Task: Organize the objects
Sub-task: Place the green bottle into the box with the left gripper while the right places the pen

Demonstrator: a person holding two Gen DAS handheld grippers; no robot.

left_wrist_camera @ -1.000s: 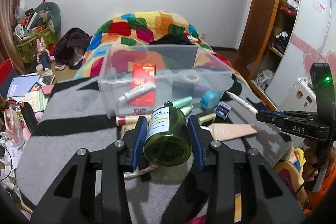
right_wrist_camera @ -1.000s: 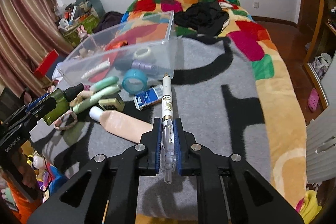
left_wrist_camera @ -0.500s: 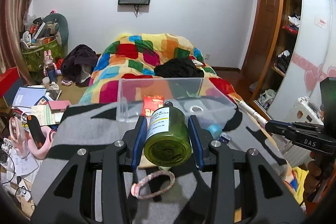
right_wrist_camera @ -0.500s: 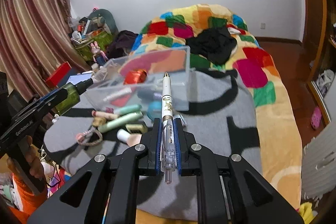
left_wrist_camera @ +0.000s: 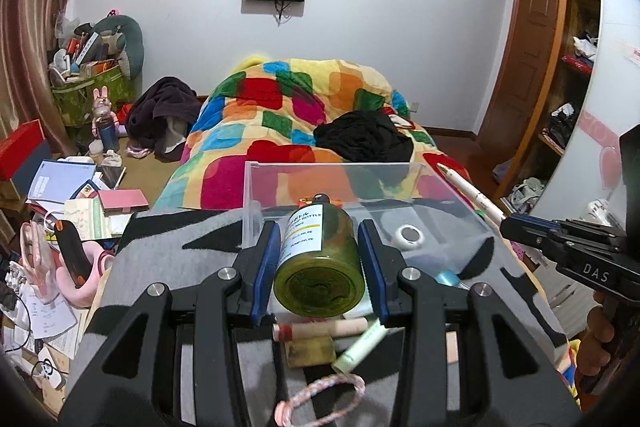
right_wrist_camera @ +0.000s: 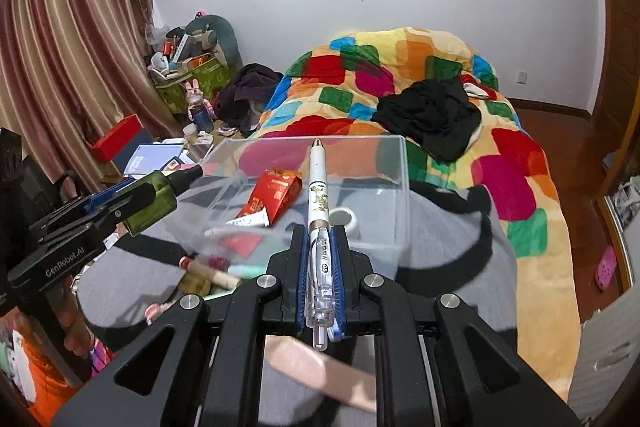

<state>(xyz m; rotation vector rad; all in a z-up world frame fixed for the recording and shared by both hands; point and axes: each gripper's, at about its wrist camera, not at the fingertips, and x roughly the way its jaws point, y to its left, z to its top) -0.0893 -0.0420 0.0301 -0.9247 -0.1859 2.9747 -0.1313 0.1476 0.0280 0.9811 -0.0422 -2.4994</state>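
Left gripper [left_wrist_camera: 319, 259] clamps green bottle [left_wrist_camera: 320, 259] by its sides, held above the gray blanket [left_wrist_camera: 168, 259], at the near wall of the clear plastic bin [left_wrist_camera: 340, 187]. Right gripper [right_wrist_camera: 320, 267] pinches white pen [right_wrist_camera: 319, 203], tip pointing over the bin. Red packet [right_wrist_camera: 276, 193], tape roll [left_wrist_camera: 408, 237] lie inside the bin.
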